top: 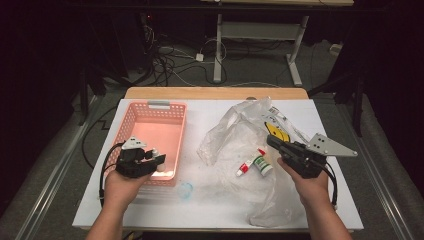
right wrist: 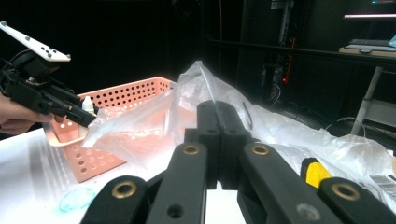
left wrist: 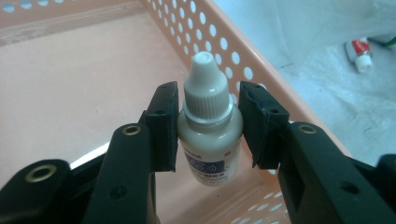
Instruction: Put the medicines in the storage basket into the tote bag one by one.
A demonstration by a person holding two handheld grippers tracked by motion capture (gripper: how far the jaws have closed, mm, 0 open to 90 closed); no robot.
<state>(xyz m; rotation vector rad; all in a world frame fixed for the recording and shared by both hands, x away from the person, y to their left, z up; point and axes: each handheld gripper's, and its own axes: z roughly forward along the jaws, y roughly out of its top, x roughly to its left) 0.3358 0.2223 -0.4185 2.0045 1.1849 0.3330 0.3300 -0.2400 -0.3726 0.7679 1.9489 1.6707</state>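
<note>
My left gripper (left wrist: pixel 209 123) is clamped on a small white dropper bottle (left wrist: pixel 210 123), pads on both sides of its body, cap pointing up and away. It hangs above the near right corner of the pink basket (top: pixel 131 120), inside the rim as far as I can judge.

Right gripper (right wrist: pixel 217 140) has its jaws pressed together on nothing, held above the crumpled plastic bag (top: pixel 235 132).

Risks:
- The bottle is round and smooth and the pads hold it only at the shoulder; a tilt or jolt could let it slip or swivel out.
- If I let go too near the perforated wall, it may bounce on the rim and land on the table (top: pixel 210 210).
- From height it may roll on the basket floor.

Hard to make out:
- The bottle's lower end and most of its label are behind my own jaws.
- From above, my hand covers the bottle; gap to the basket floor unclear.
- Two small tubes (top: pixel 255 165) lie on the bag; whether more lies under its folds I cannot tell.
- A yellow item (top: pixel 276 132) is part buried in plastic, unidentified.
</note>
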